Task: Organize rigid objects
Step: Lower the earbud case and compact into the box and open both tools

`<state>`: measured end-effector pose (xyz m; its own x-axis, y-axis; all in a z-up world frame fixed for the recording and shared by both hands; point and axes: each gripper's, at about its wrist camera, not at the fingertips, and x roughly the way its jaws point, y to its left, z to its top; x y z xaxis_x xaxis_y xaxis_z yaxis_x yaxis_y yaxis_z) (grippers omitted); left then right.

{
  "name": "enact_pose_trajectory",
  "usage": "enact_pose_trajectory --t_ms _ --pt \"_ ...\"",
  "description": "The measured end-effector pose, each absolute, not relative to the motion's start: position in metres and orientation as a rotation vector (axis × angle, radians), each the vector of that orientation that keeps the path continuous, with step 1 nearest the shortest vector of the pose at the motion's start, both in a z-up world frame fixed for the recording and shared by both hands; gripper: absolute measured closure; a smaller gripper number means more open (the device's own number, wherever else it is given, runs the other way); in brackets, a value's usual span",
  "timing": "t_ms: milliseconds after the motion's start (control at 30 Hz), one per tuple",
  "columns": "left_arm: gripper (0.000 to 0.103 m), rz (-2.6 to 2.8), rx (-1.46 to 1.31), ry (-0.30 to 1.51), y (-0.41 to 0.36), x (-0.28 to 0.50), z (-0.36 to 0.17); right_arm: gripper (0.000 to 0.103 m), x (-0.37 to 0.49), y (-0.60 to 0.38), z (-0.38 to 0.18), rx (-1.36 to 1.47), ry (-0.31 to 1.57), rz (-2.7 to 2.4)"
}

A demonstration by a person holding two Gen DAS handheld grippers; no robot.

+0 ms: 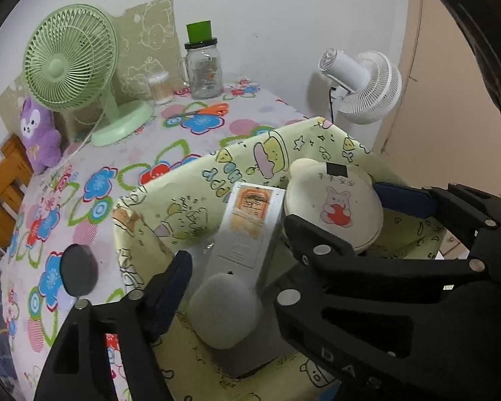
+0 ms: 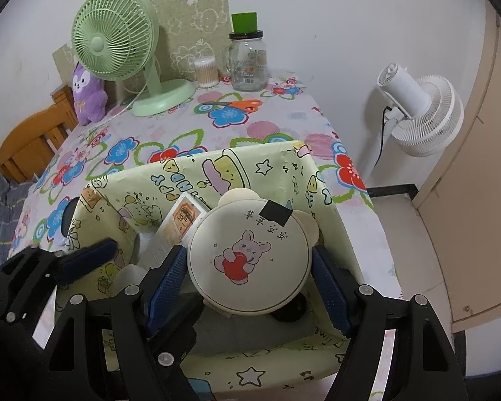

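The right gripper (image 2: pixel 247 274) brackets the round bear-eared tin (image 2: pixel 248 262) at frame centre, jaws apart and seemingly not quite touching it, likely setting it into the cartoon-print box (image 2: pixel 277 167). The left gripper (image 1: pixel 230 287) hangs open over one white carton (image 1: pixel 247 230). Two fans stand behind: green fan (image 2: pixel 115 46), white fan (image 2: pixel 424 113).

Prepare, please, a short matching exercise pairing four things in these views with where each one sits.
Things:
1. bear-eared round tin
2. orange-handled scissors
3. dark round puck
4. purple plush toy

Places:
A. on the tablecloth just outside the box's left wall
B. between the right gripper's fingers, inside the patterned box
C. beside the green desk fan, at the table's far left
D. on the tablecloth in front of the glass jar

Pairs: 1-B, 2-D, 3-A, 4-C
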<state>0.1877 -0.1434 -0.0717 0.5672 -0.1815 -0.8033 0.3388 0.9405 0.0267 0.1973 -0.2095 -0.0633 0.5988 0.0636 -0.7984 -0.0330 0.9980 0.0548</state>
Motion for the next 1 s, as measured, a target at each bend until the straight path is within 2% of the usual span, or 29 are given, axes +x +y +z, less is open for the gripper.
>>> enact_pose_trajectory --t_ms 400,567,1000 --pt "0.021 -0.321 0.186 0.929 -0.142 0.189 -0.071 0.025 0.203 -0.208 -0.066 0.043 0.967 0.067" --pt "0.018 -0.325 0.183 0.917 -0.141 0.183 -0.069 0.021 0.198 -0.208 -0.064 0.062 0.981 0.060" --pt "0.013 -0.344 0.198 0.858 -0.135 0.151 -0.051 0.016 0.164 -0.203 -0.046 0.076 0.925 0.035"
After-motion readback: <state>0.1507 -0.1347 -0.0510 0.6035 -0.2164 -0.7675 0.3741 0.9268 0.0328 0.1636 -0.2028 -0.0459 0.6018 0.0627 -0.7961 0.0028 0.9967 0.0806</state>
